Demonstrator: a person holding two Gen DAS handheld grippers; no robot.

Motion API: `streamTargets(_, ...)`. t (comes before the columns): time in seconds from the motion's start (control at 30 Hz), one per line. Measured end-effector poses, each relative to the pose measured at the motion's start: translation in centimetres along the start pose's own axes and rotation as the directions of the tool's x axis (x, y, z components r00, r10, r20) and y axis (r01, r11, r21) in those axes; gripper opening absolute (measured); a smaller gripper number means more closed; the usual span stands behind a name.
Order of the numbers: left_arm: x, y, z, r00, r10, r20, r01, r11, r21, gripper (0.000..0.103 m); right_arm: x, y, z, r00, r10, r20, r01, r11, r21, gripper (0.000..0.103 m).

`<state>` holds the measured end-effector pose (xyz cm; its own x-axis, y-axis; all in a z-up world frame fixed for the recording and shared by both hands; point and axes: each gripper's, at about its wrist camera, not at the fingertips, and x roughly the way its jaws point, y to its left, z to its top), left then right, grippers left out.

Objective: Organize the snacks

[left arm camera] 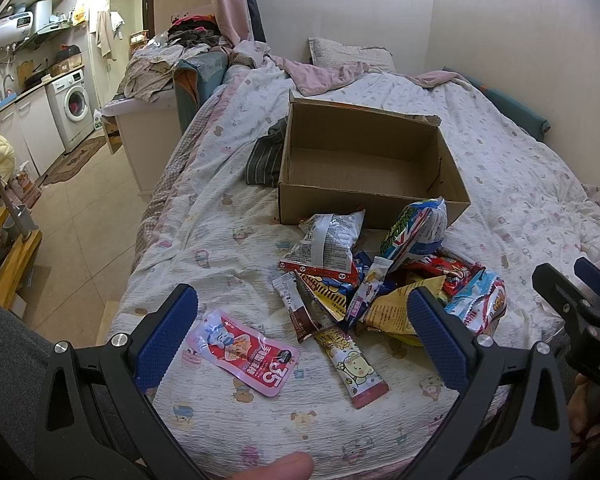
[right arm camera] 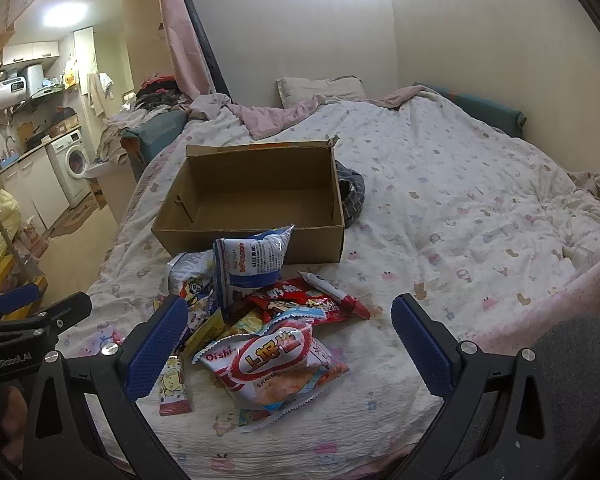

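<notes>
Left wrist view shows your left claw (left arm camera: 300, 330) held low over the bed (left arm camera: 220, 184), its blue bumpy pads spread wide with nothing between them. A flat pink pouch (left arm camera: 244, 354) lies just by its left pad. Your right claw (right arm camera: 290, 338) is wide too, hanging over a puffy white Oishi bag (right arm camera: 276, 368). The shiny, crinkly snack pile (left arm camera: 380, 276) sits on the soft quilt, right in front of the open brown cardboard box (left arm camera: 364, 160).
</notes>
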<state>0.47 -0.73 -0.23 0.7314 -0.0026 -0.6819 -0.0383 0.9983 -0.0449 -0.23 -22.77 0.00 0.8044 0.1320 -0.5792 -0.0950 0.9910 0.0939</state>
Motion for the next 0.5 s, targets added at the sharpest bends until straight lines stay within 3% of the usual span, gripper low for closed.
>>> streamTargets(0.4,-0.5,0.9,-0.1,1.000,0.002,-0.005,-0.002,1.000,-0.002,0.103,0.0,0.0,0.1,1.000,0.000,-0.004,0.000,1.000,0.003,0.103)
streamTargets(0.5,-0.2,1.2,0.2,1.000,0.010,-0.029,-0.010,1.000,-0.002,0.103,0.0,-0.7,0.9,0.998,0.033,-0.049,-0.032,0.999,0.009,0.103)
